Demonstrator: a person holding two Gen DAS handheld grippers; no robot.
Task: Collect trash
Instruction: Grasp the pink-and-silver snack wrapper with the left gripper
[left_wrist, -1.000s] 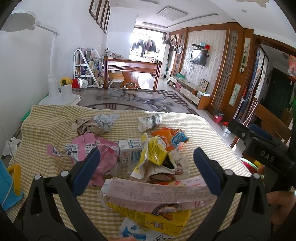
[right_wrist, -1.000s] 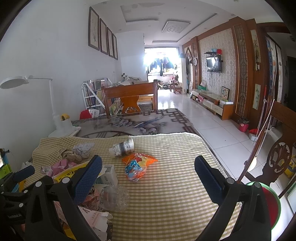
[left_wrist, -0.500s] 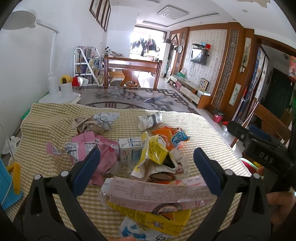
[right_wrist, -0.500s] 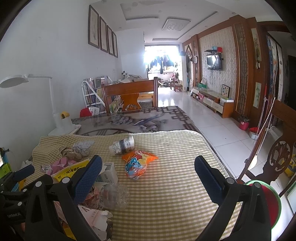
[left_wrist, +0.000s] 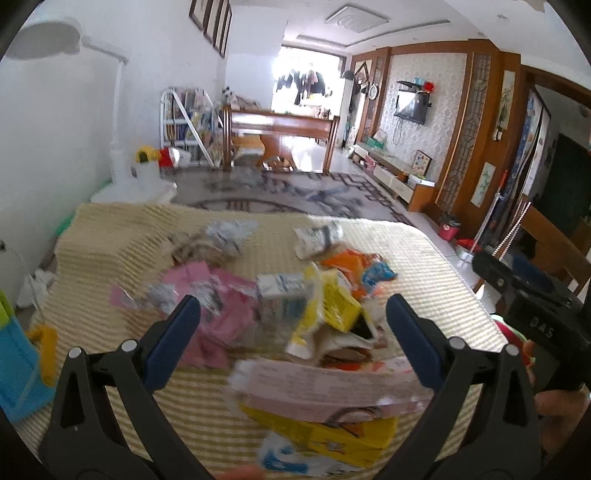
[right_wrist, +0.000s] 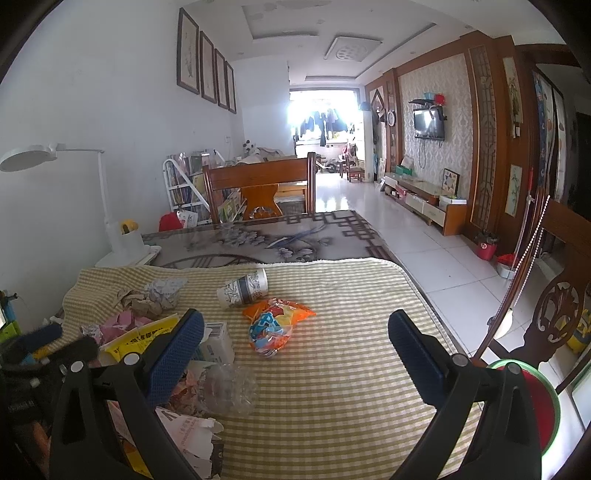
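Note:
Trash lies heaped on a yellow checked cloth (right_wrist: 351, 369). In the left wrist view my left gripper (left_wrist: 293, 321) stands open above the heap: a small milk carton (left_wrist: 280, 291), yellow wrappers (left_wrist: 336, 306), pink wrappers (left_wrist: 218, 295) and a long pink packet (left_wrist: 325, 384) over a yellow box (left_wrist: 343, 435). In the right wrist view my right gripper (right_wrist: 295, 343) stands open over an orange and blue snack bag (right_wrist: 273, 325), with nothing between its fingers. A paper cup (right_wrist: 242, 288) lies on its side beyond the bag. A crushed clear bottle (right_wrist: 229, 387) rests by the left finger (right_wrist: 173, 354).
Crumpled paper (right_wrist: 155, 295) lies at the cloth's far left. A white desk lamp (right_wrist: 118, 236) stands at the back left. A wooden chair (right_wrist: 258, 188) is behind the table, another chair (right_wrist: 554, 310) at the right. A red and green bin (right_wrist: 532, 398) sits low on the right.
The left wrist view has become blurred and the trash heap sits slightly lower in it; the left gripper is moving. The right gripper has crept a little nearer the snack bag.

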